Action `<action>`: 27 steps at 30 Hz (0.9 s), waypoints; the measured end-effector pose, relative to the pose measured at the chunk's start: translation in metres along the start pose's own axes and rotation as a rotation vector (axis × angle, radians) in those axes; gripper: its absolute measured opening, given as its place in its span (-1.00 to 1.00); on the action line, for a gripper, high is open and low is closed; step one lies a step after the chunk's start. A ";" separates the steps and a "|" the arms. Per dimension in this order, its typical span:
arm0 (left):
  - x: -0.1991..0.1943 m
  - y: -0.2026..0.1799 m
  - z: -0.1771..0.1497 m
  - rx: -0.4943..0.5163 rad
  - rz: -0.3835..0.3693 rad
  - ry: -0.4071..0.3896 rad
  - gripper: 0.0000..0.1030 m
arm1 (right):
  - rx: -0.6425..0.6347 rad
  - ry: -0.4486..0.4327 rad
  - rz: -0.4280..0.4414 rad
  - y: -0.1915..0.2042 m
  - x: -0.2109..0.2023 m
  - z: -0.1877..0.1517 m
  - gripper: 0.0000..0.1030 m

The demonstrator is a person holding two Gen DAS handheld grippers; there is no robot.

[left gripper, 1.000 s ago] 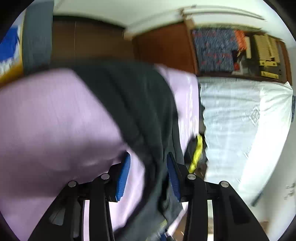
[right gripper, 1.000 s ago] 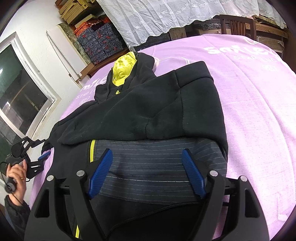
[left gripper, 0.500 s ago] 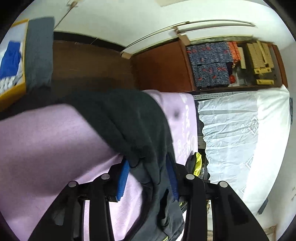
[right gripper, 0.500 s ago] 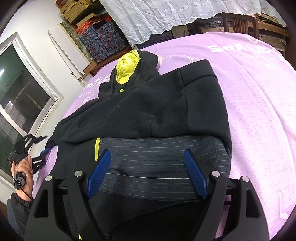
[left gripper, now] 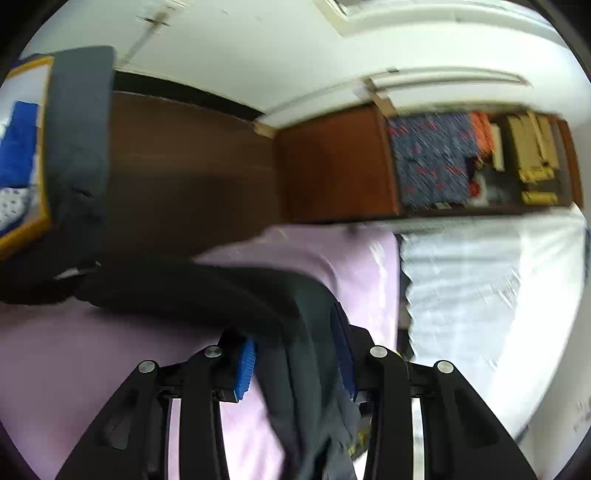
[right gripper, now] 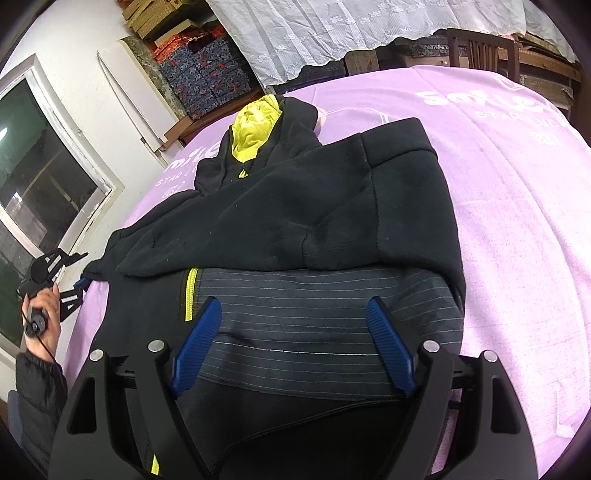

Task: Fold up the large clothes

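A black hooded jacket (right gripper: 314, 206) with a yellow-lined hood (right gripper: 255, 129) and a yellow zip lies on the pink-covered table (right gripper: 517, 184). One sleeve is folded across its chest, and the grey striped lining (right gripper: 295, 321) shows at the hem. My right gripper (right gripper: 291, 339) is open just above the hem, holding nothing. My left gripper (left gripper: 295, 362) is shut on the jacket's other sleeve (left gripper: 207, 288) at the table's left edge. It also shows small in the right wrist view (right gripper: 79, 286), held in a hand.
A window (right gripper: 40, 184) and white wall are on the left. Shelves with patterned boxes (right gripper: 207, 74) and a white lace cloth (right gripper: 351, 33) stand behind the table, and a wooden chair (right gripper: 480, 48) is at the far side.
My left gripper has closed further on the sleeve and its view has tipped upward, lifting the sleeve. My right gripper has stayed open over the hem, barely moving.
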State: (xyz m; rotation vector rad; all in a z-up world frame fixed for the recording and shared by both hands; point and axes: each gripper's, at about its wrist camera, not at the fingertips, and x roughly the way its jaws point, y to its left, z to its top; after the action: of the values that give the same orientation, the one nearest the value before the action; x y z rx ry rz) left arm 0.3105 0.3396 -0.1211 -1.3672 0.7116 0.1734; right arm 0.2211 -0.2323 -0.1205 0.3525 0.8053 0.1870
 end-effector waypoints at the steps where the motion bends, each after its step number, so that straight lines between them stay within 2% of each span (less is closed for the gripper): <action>1: 0.001 0.004 0.007 -0.013 0.007 -0.003 -0.29 | 0.001 0.000 0.001 0.000 0.000 0.000 0.53; 3: 0.004 0.014 0.017 -0.045 0.009 0.013 -0.56 | 0.004 0.000 0.004 0.000 0.000 0.001 0.53; 4: 0.008 0.017 0.021 -0.046 0.013 0.033 -0.84 | 0.007 0.001 0.006 -0.001 0.001 0.001 0.53; 7: 0.012 0.014 0.027 0.018 0.037 0.063 -0.92 | 0.001 0.002 0.001 0.000 0.002 0.001 0.53; 11: -0.007 -0.014 0.020 0.161 0.052 0.031 -0.93 | -0.003 0.002 -0.001 0.000 0.002 0.001 0.53; 16: -0.043 -0.089 -0.022 0.462 0.102 -0.067 -0.93 | 0.006 0.003 0.005 -0.002 0.000 0.002 0.53; 19: -0.057 -0.135 -0.069 0.665 0.156 -0.138 -0.92 | 0.009 0.000 0.011 -0.002 -0.001 0.003 0.53; 23: -0.050 -0.188 -0.164 0.991 0.224 -0.214 -0.92 | 0.028 -0.021 0.015 -0.005 -0.008 0.005 0.53; 25: -0.032 -0.200 -0.226 1.185 0.261 -0.217 -0.92 | 0.055 -0.038 0.018 -0.011 -0.013 0.007 0.53; 27: 0.001 -0.195 -0.291 1.384 0.313 -0.173 -0.91 | 0.094 -0.053 0.025 -0.018 -0.019 0.009 0.53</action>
State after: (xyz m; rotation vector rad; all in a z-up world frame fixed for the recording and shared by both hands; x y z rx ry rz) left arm 0.3051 0.0241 0.0307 0.0802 0.6609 0.0139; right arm 0.2147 -0.2572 -0.1091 0.4542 0.7591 0.1633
